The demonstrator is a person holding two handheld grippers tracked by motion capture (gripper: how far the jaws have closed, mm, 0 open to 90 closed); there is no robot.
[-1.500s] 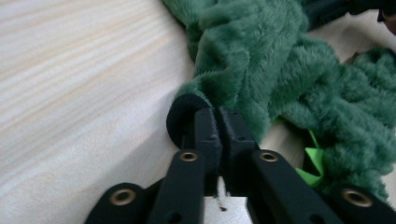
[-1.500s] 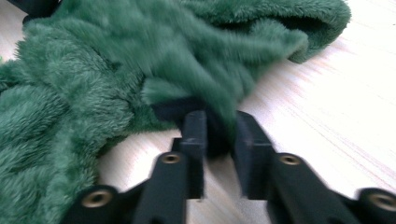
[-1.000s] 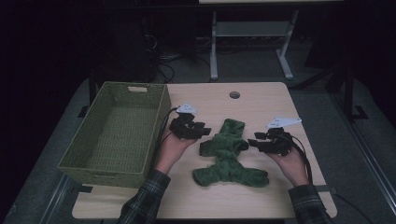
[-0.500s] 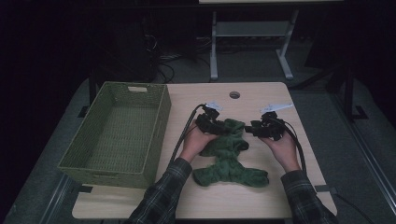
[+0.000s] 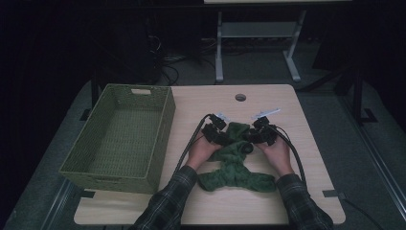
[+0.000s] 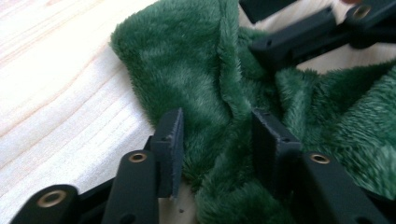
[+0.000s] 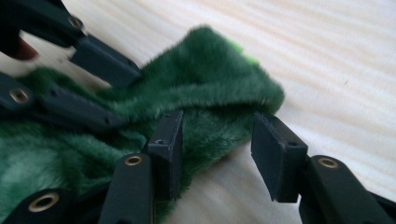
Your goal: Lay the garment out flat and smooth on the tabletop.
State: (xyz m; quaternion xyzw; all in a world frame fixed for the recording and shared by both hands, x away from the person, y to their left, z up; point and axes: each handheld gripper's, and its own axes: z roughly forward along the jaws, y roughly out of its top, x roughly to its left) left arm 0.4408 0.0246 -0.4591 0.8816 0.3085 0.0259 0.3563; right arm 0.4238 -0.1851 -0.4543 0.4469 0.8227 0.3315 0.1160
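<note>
Crumpled dark green plush cloth (image 5: 234, 160) lying on the pale wooden desk (image 5: 316, 143), toward the near middle, well clear of the woven green rectangular basket (image 5: 119, 139) standing at the desk's left side. Far end of the cloth bunched up between the two hand-held tools, near end spread out sideways toward the person's plaid sleeves (image 5: 167, 206).

Left gripper (image 6: 217, 135) at the cloth's far left edge, jaws spread apart with a fold of green pile standing up between them; fabric brushing the inner face of each jaw, not pinched. Right gripper (image 7: 217, 140) at the far right edge, jaws likewise apart, the left-hand jaw in its own view pressed against the plush, the other jaw over bare wood just beside the cloth's rounded corner. Each gripper's black linkage visible across the cloth in the other gripper's view, close by.

Black cables (image 5: 189, 143) trailing back along both forearms. Small round hole (image 5: 240, 97) in the desk beyond the cloth.
</note>
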